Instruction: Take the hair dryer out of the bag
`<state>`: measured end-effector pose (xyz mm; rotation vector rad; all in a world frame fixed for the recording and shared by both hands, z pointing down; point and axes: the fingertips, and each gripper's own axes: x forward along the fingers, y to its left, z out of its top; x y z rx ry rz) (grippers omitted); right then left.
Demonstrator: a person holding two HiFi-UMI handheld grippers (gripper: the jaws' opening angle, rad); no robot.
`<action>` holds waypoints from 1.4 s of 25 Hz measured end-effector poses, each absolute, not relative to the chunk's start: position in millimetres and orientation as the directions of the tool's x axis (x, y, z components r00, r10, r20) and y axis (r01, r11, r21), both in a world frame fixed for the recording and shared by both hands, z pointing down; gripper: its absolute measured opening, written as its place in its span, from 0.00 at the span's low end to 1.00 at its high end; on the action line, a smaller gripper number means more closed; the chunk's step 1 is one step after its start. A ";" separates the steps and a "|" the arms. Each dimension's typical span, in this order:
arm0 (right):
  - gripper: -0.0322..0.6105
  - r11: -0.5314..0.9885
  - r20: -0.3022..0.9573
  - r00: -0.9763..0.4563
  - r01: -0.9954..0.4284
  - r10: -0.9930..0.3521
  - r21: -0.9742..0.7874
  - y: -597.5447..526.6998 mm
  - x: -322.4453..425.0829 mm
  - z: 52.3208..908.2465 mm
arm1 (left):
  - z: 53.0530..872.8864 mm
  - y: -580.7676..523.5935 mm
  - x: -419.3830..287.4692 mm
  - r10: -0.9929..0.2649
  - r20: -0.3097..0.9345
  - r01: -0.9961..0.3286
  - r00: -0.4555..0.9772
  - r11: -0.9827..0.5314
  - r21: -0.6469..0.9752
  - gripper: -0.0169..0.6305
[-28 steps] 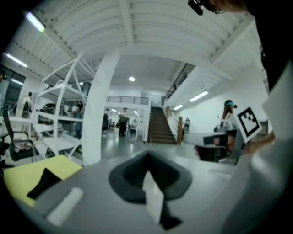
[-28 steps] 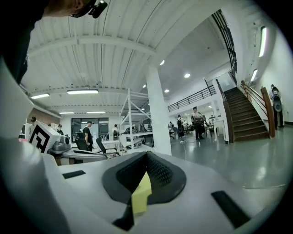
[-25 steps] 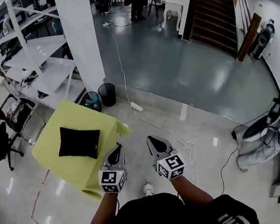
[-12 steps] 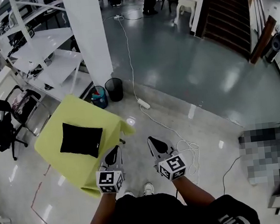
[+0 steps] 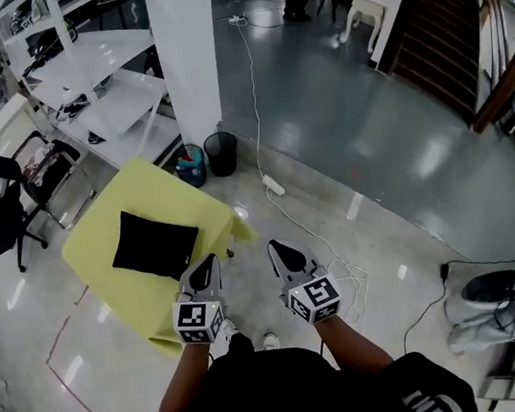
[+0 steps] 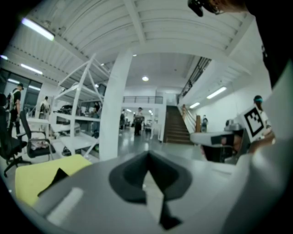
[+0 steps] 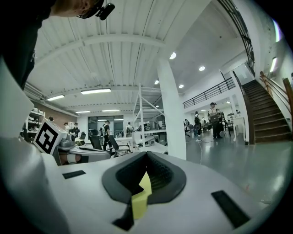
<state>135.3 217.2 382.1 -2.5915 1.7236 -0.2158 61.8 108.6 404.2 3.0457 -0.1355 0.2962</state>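
The left gripper [image 5: 209, 261] and right gripper [image 5: 276, 248] are pale grey, black-lined at the jaws, each with a white cube of black square markers. Bottom centre: black short-sleeved top [image 5: 282, 394], white lettering lower right.

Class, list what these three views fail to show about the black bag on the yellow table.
- Contents: in the head view, the black bag hides anything inside under its own fabric.
- Opening or zip: head view, too small to tell.
- Most of the bag: in the left gripper view, the left gripper covers all but a dark corner with its grey body.
- Right gripper view: no bag shows.
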 end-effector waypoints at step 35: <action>0.06 -0.134 0.143 0.134 -0.991 -0.981 0.004 -20.7 125.2 388.5 | 441.4 -93.8 39.6 -0.273 0.204 -0.304 0.940 -0.942 0.140 0.04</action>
